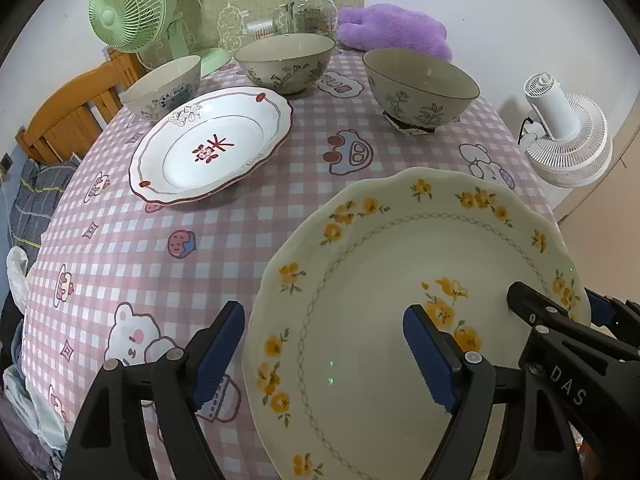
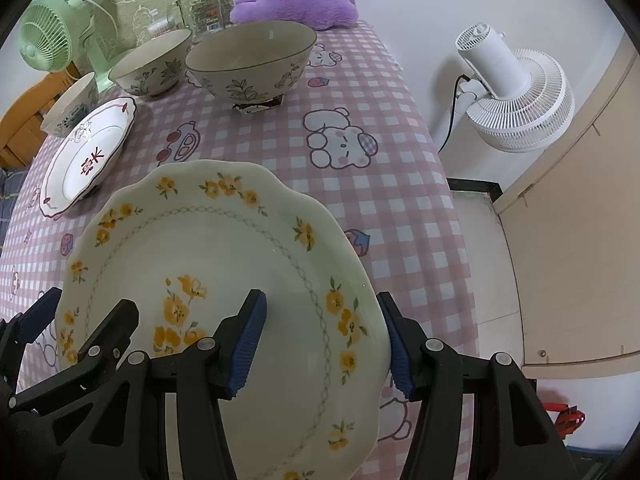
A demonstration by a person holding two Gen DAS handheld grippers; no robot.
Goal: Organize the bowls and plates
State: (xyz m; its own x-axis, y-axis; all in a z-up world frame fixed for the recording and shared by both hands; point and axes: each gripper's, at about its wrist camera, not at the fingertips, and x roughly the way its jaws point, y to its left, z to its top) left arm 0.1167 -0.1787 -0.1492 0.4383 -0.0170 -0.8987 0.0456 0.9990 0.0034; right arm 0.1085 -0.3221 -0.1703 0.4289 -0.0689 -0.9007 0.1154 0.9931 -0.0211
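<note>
My right gripper (image 2: 322,344) is clamping the yellow-flowered plate (image 2: 224,280) by its rim; my left gripper (image 1: 324,354) is straddling the opposite rim, jaws slack. Near the red-trimmed plate (image 1: 212,144), one-sided holding is risking a tilt and slip.

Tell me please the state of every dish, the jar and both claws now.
Yellow-flower plate, face up, rim between both claws.
Left claw, open, astride the rim.
Right claw, astride the rim, grip unclear.
Red-rimmed plate, face up, empty.
Small bowl, upright.
Middle bowl, upright, empty.
Right bowl, upright, empty.
Jar, lid on.
</note>
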